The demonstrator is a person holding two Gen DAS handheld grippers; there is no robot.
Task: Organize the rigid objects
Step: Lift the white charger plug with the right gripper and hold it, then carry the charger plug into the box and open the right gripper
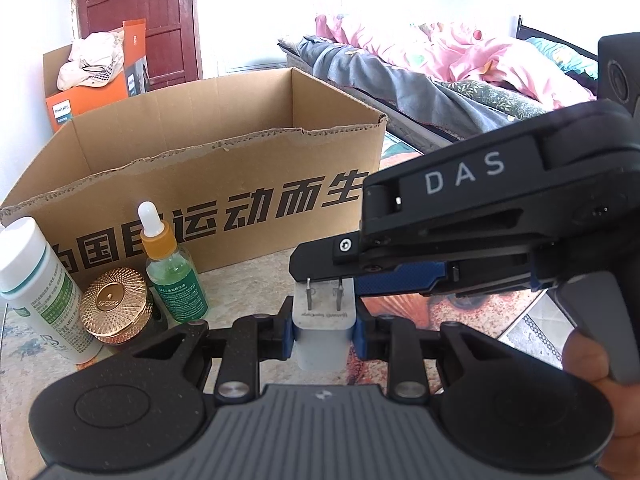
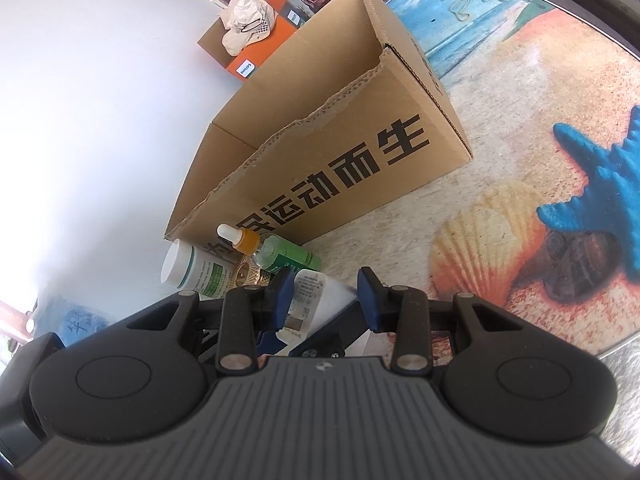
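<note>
A white plug adapter (image 1: 323,344) with two metal prongs sits between the blue pads of my left gripper (image 1: 325,320), which is shut on its sides. My right gripper (image 1: 352,274) reaches in from the right over the adapter's prong end. In the right wrist view the adapter (image 2: 320,292) fills the gap of the right gripper (image 2: 325,300), and both pads seem to touch it. Behind stands an open cardboard box (image 1: 240,184) (image 2: 340,160). At its left foot are a white bottle (image 1: 36,288) (image 2: 196,272), a gold-lidded jar (image 1: 114,304) and a green dropper bottle (image 1: 172,276) (image 2: 280,256).
A person's hand (image 1: 592,364) grips the right tool's trigger. The floor mat (image 2: 500,240) shows shells and a blue starfish. A bed with a pink quilt (image 1: 440,52) lies at the back right. An orange carton (image 1: 92,92) bearing a cap stands by the red door (image 1: 136,12).
</note>
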